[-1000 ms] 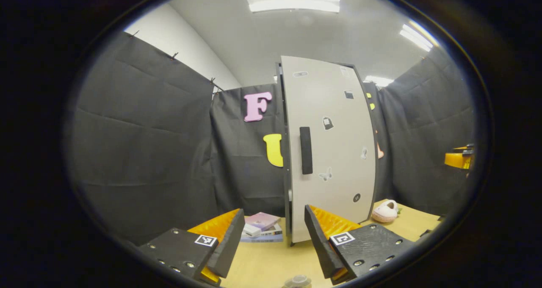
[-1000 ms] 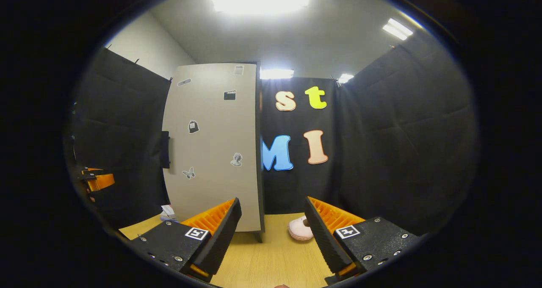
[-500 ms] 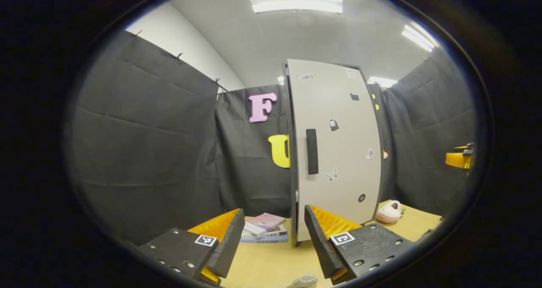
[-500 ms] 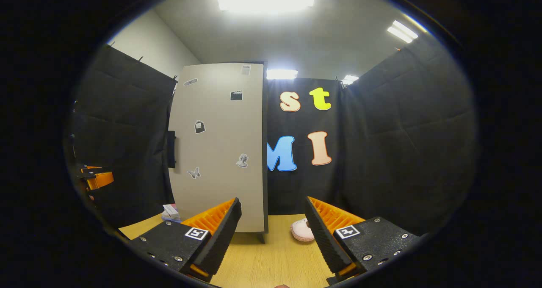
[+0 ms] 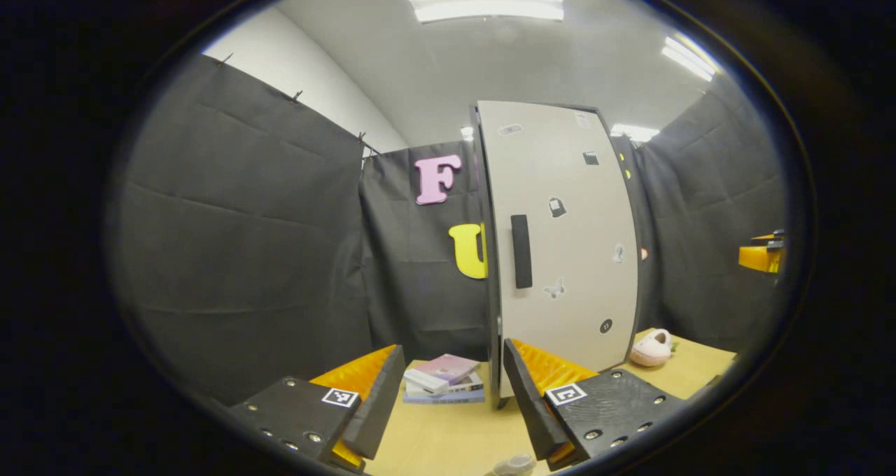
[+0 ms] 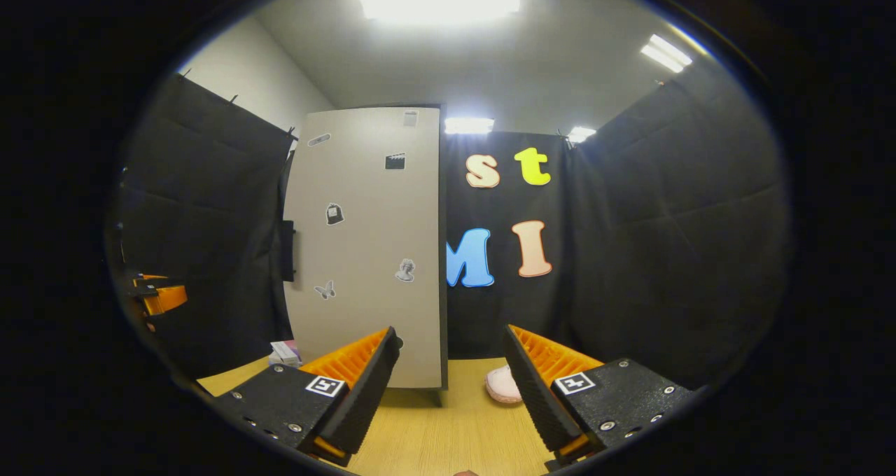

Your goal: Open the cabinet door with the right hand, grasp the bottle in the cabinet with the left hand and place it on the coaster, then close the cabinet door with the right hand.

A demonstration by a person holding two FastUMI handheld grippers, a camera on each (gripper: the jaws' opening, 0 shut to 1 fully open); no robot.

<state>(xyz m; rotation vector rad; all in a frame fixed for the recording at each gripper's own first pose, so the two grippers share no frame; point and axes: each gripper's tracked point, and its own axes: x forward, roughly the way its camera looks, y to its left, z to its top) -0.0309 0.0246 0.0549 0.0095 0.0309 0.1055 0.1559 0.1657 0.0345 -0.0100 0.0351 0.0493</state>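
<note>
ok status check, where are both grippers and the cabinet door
Left hand-held gripper open, empty. Right hand-held gripper open, short of the cabinet door. Door shut, handle untouched. Books and slipper beside cabinet.

Left gripper hangs level above the table, fingers spread wide, nothing between them. Right gripper sits the same way, jaws parted and empty, and shows again at the left gripper view's right edge.

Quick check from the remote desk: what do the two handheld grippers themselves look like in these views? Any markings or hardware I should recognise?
The left gripper and the right gripper match: two wedge-shaped fingers with ribbed inner faces, each on a black textured block dotted with small silver screws. Every block carries a small square black-and-white tag on a white patch.
</note>
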